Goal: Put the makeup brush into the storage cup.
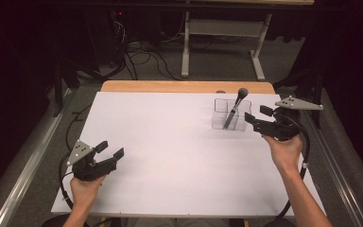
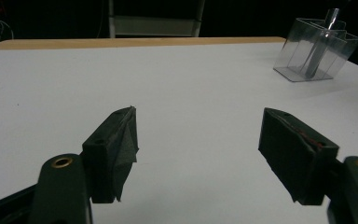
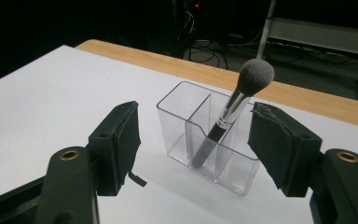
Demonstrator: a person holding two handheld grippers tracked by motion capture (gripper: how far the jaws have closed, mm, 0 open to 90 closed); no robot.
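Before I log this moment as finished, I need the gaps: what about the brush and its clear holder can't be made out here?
- Brush head: cut off by the top edge in the left gripper view.
- Handle tip: blurred behind the clear holder wall in the right gripper view; which compartment it stands in is uncertain.
- Holder's near right corner: hidden behind a pad of the right tongs.
- Holder's dividers: too small in the high view.

The right claw (image 3: pixel 193 149), jaws wide apart, faces a clear organizer (image 3: pixel 182 119) holding a tilted makeup brush (image 3: pixel 228 116).
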